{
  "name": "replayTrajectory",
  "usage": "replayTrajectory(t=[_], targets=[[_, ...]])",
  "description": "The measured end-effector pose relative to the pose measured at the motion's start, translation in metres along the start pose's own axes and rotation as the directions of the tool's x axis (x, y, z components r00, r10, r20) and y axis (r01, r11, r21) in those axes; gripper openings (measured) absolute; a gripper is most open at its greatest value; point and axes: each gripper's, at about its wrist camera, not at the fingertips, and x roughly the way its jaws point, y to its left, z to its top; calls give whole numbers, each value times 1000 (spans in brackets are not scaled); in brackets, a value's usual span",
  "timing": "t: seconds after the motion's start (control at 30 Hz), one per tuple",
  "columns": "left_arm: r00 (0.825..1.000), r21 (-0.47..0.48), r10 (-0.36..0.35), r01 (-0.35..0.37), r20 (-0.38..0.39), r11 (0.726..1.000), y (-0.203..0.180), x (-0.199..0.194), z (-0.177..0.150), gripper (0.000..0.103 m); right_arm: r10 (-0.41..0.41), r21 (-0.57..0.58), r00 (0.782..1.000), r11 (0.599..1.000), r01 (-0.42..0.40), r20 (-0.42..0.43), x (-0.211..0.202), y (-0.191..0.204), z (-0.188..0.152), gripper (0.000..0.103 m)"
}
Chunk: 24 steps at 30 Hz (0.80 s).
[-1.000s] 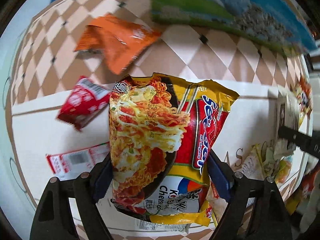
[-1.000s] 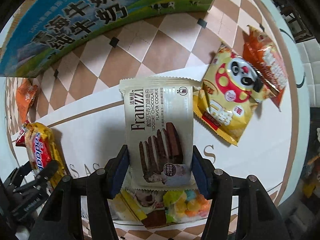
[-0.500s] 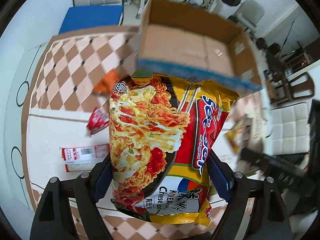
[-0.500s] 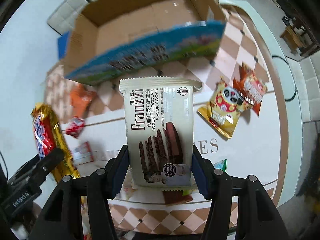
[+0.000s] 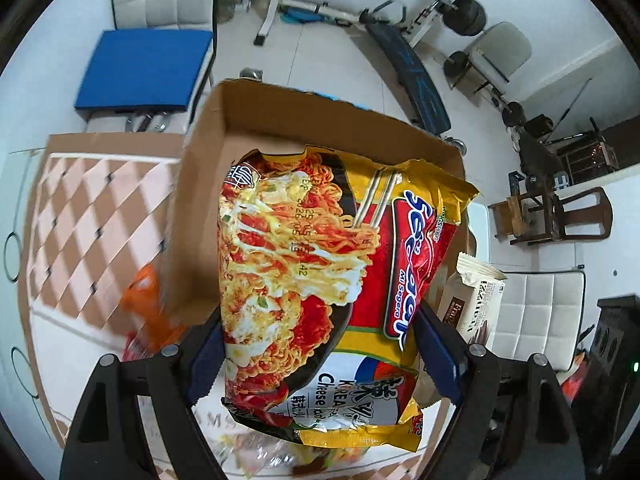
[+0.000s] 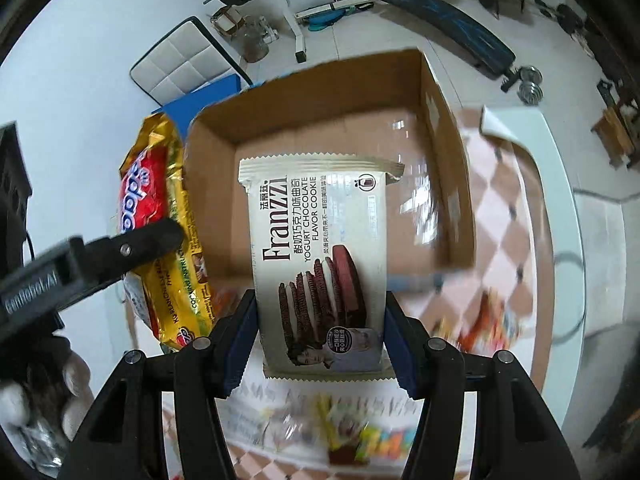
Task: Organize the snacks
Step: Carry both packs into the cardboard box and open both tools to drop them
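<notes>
Over the box: both grippers hang above the open cardboard box (image 6: pixel 332 128), each pointing steeply down with a packet clamped.
Left gripper (image 5: pixel 316 344): closed on the noodle packet (image 5: pixel 320 280), pads pressing its two long sides, packet upright with its top over the box floor.
Right gripper (image 6: pixel 318 334): closed on the cookie packet (image 6: pixel 320 264), held by its side edges, label facing the camera, top end toward the box interior.
Box: stands toward the far edge of the counter (image 5: pixel 80 216); its inside looks bare where visible.
Why held so: side grips leave each packet hanging free below the fingers, so it can likely drop straight in once released.
Left on the counter: an orange packet (image 5: pixel 148 304) beside the box's near wall, and blurred colourful sweets (image 6: pixel 360 436) at the near edge.
Step in hand: probably lowering or releasing both packets into the box.
Risk: the two packets sit close together and could collide.
</notes>
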Motion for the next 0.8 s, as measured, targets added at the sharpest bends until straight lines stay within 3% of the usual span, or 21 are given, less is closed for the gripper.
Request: replayTrajectory(t=[0.2, 0.37, 0.73, 0.8], targets=[[995, 5, 47, -46, -89, 999, 15, 56, 33, 84, -29, -23, 999, 999, 28, -34, 53, -13, 69, 62], [985, -1, 75, -76, -154, 997, 25, 96, 35, 84, -56, -39, 995, 998, 53, -81, 98, -21, 103, 62], [962, 48, 136, -128, -236, 991, 31, 129, -17, 84, -101, -84, 983, 992, 89, -151, 161, -22, 120, 63], [949, 82, 181, -165, -259, 983, 32, 134, -30, 85, -112, -89, 980, 991, 99, -162, 167, -21, 123, 74]])
